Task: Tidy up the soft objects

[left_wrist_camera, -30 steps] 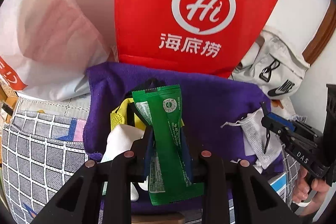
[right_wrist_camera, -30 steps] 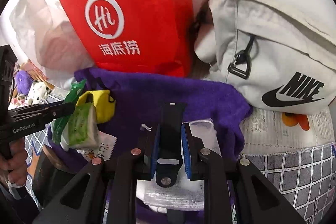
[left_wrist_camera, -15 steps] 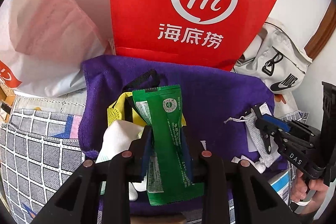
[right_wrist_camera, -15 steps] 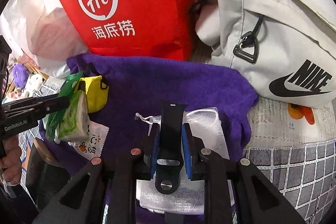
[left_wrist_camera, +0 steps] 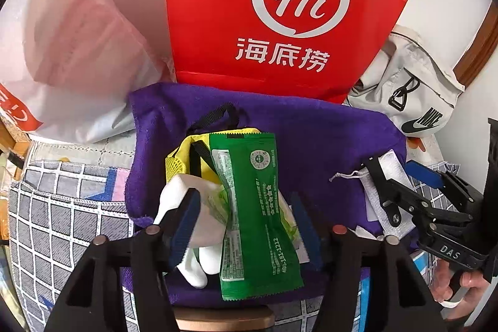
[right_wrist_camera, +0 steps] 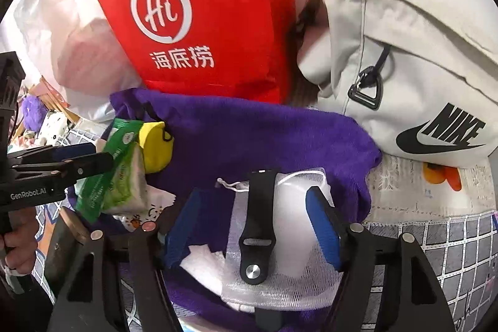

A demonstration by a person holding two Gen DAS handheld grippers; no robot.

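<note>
A purple towel (left_wrist_camera: pixel 311 145) lies spread out, and it also shows in the right wrist view (right_wrist_camera: pixel 249 139). My left gripper (left_wrist_camera: pixel 246 223) is open; a green sachet (left_wrist_camera: pixel 258 213) lies between its jaws on a white tissue pack (left_wrist_camera: pixel 193 207) and a yellow pouch (left_wrist_camera: pixel 180 157). My right gripper (right_wrist_camera: pixel 255 213) is open; a black watch strap (right_wrist_camera: pixel 258 223) lies between its jaws on a white mesh bag (right_wrist_camera: pixel 292 207). The left gripper (right_wrist_camera: pixel 93 157) shows at left in the right wrist view, beside the sachet (right_wrist_camera: pixel 105 173).
A red paper bag (left_wrist_camera: pixel 280 5) stands behind the towel. A white plastic bag (left_wrist_camera: pixel 77 52) is at left. A beige Nike bag (right_wrist_camera: pixel 404 67) sits at right. A grey checked cloth (left_wrist_camera: pixel 62 223) covers the surface around the towel.
Both grippers opened. The left let go of the green sachet and the right let go of the black strap; both items now rest on the pile over the towel.
</note>
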